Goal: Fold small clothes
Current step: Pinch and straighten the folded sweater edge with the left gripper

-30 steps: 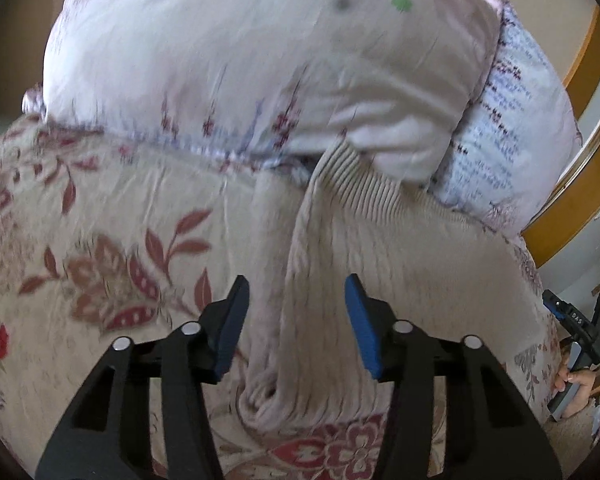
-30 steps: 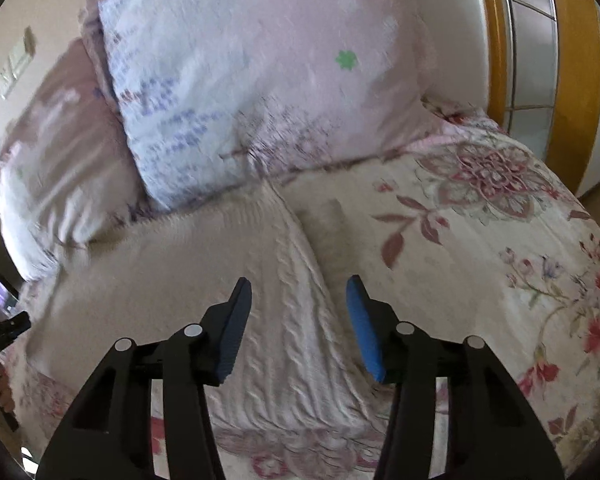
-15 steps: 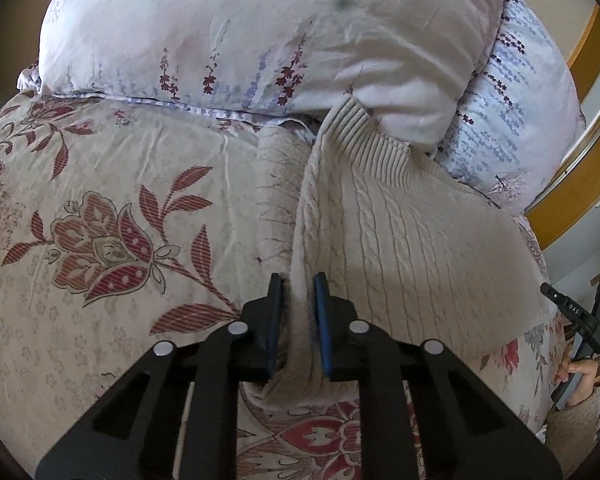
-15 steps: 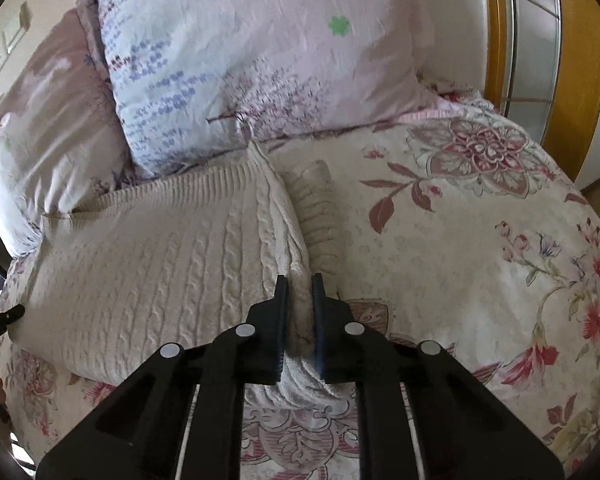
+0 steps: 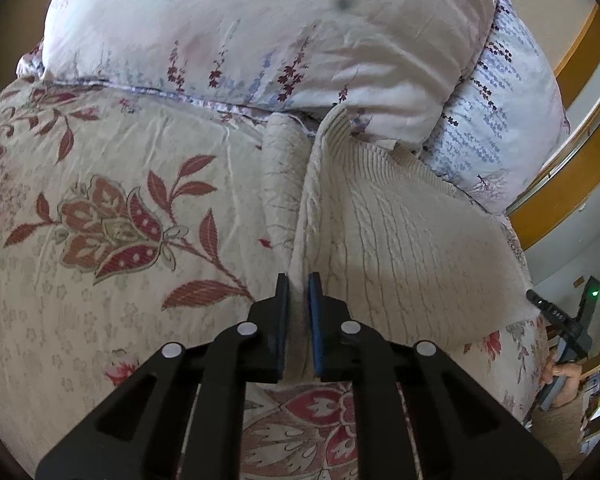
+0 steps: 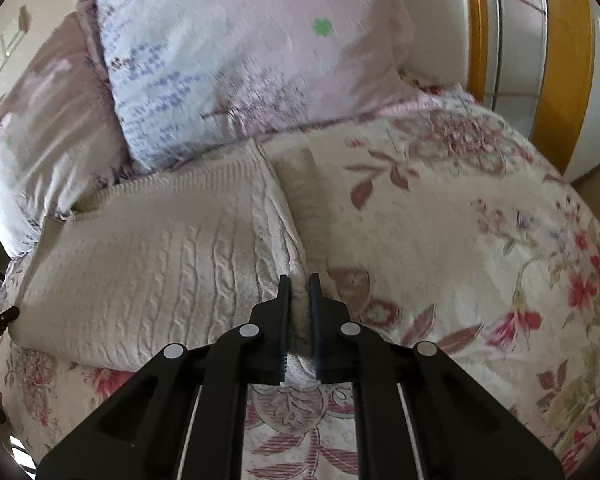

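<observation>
While the cream cable-knit sweater [image 5: 400,240] lies spread on the floral bedspread [image 5: 100,208], the left wrist view shows the left gripper [image 5: 299,292] with its jaws nearly closed, clamped on the sweater's near left edge. Knit fabric fills the narrow slot between the blue pads, so that's a real pinch and not just a hover. From there the edge runs away toward the pink pillow [image 5: 240,32], and the ribbed far end is tucked right against that pillow's bottom. Off to the right I can see a blue-flowered pillow [image 5: 500,120] behind it.

Switching to the right wrist view, it's the same deal mirrored: the right gripper [image 6: 299,292] has its jaws squeezed down to a sliver on the near right edge of the sweater [image 6: 148,272], with a bunched bit of knit sticking out under the pads. The body of the sweater spreads off to the left of the gripper, flat on the bedspread [image 6: 480,260], its far end touching the pillows.

So progress-wise I'd call this very early. Both near corners are gripped, that's about all that's done. No fold across the body is visible yet; the body looks like one flat layer. My guess is lifting and carrying that near edge toward the pillows is what's left, plus any later folds and tidying.
</observation>
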Motion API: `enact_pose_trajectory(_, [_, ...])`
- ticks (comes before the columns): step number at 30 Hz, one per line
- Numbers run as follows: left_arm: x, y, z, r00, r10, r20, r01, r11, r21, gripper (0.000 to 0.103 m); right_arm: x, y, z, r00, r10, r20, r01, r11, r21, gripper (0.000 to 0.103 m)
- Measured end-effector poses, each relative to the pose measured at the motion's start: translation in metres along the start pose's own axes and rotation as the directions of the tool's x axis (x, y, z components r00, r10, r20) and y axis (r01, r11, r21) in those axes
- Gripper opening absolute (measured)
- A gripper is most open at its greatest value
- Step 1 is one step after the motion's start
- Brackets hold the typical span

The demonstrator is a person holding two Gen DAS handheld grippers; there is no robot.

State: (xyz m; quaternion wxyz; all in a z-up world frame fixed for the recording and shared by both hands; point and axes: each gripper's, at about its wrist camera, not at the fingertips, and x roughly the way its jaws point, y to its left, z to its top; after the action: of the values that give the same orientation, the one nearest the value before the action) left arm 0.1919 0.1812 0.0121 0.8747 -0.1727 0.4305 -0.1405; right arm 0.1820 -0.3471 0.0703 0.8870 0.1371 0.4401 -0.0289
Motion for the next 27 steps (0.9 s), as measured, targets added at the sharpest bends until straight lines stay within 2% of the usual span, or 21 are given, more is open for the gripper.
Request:
enact_pose_trajectory(3, [-0.001,0.003,-0.006,1.000,-0.004,-0.002,0.004,1.000,-0.001,0.008,0.002,0.003,-0.004,1.000,-0.013,0.002,0.013,1.000,-0.021,0.010])
enact_pose_trajectory(7, [0.006,0.006,-0.009,1.000,-0.001,-0.005,0.001,1.000,-0.004,0.009,0.013,0.009,-0.005,0.997,-0.070,-0.022,0.068,0.995,-0.078,0.010])
enact_pose_trajectory(9, [0.006,0.004,-0.007,1.000,0.002,-0.009,-0.002,1.000,-0.003,0.013,0.013,0.012,-0.004,0.996,-0.088,-0.023,0.086,0.992,-0.094,0.011])
enact_pose_trajectory(10, [0.005,0.002,-0.006,1.000,0.003,-0.005,-0.003,1.000,0.000,0.015,0.012,0.014,-0.004,0.995,-0.096,-0.027,0.092,0.991,-0.100,0.016])
enact_pose_trajectory(12, [0.000,-0.001,-0.003,1.000,0.023,0.010,-0.024,1.000,0.007,0.036,0.008,0.015,-0.001,0.991,-0.130,-0.021,0.128,0.987,-0.101,0.031])
enact_pose_trajectory(13, [-0.005,-0.003,-0.002,0.999,0.036,0.035,-0.036,0.999,0.014,0.040,0.004,0.016,0.001,0.991,-0.135,-0.008,0.133,0.987,-0.092,0.041])
enact_pose_trajectory(18, [-0.019,-0.028,0.003,0.987,0.086,0.133,-0.100,0.989,0.106,0.061,-0.007,0.039,0.009,0.999,-0.045,0.027,0.048,0.992,-0.115,0.055])
enact_pose_trajectory(22, [-0.015,-0.056,0.001,0.985,0.095,0.147,-0.125,0.969,0.213,0.065,0.005,0.075,0.006,0.999,0.031,-0.013,-0.033,0.981,-0.190,0.055])
enact_pose_trajectory(27, [0.006,-0.070,-0.003,0.985,0.145,0.096,-0.167,0.945,0.282,0.068,0.023,0.105,-0.003,0.998,0.036,-0.059,-0.051,0.965,-0.259,0.057])
